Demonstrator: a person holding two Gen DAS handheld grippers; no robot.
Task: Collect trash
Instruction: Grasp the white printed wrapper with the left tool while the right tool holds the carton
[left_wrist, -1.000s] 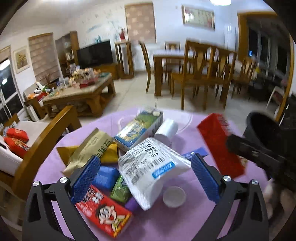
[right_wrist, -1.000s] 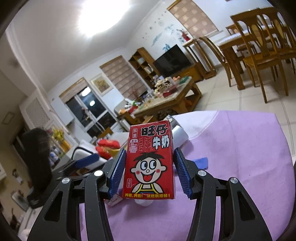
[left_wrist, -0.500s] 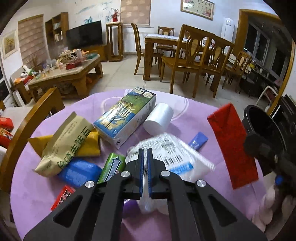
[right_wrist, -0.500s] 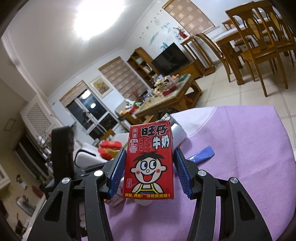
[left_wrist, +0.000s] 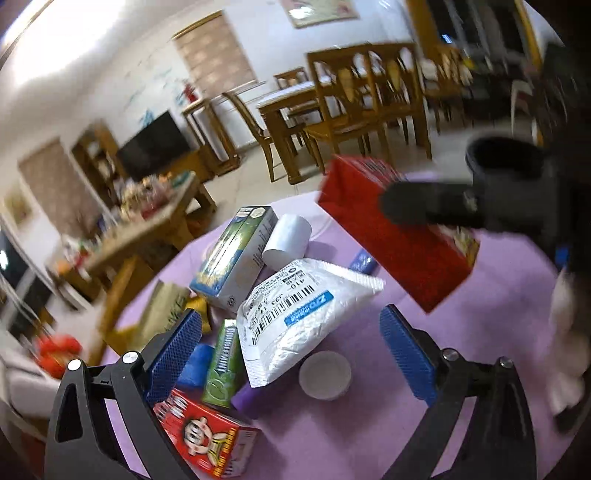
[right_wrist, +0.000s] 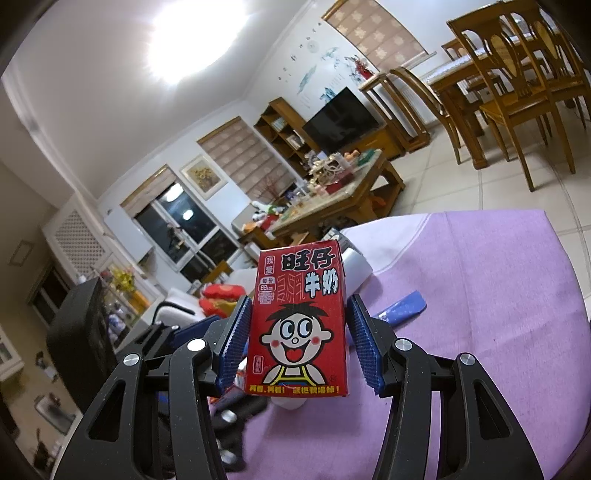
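Observation:
Trash lies heaped on a round table with a purple cloth (left_wrist: 369, 424). My left gripper (left_wrist: 288, 321) hovers over the heap with its jaws opening wide. Under it and untouched lie a white courier pouch (left_wrist: 306, 314), a white cap (left_wrist: 325, 374) and a green packet (left_wrist: 221, 365). A red milk carton (left_wrist: 207, 439) lies by its left finger. My right gripper (right_wrist: 300, 306) is shut on another red milk carton (right_wrist: 299, 325), held upright above the table. The left wrist view shows that carton (left_wrist: 391, 236) at the upper right.
A blue-and-white carton (left_wrist: 236, 258), a white roll (left_wrist: 288, 240), a beige bag (left_wrist: 162, 310) and a blue wrapper (left_wrist: 364, 260) lie further back. A wooden chair back (left_wrist: 122, 280) stands at the table's left edge. Beyond are a dining set (right_wrist: 517, 85) and a coffee table (right_wrist: 343, 192).
The left gripper's jaws, shut half a second ago, now stand wide apart. It has rolled and sunk nearer the heap. The right gripper keeps still with its carton.

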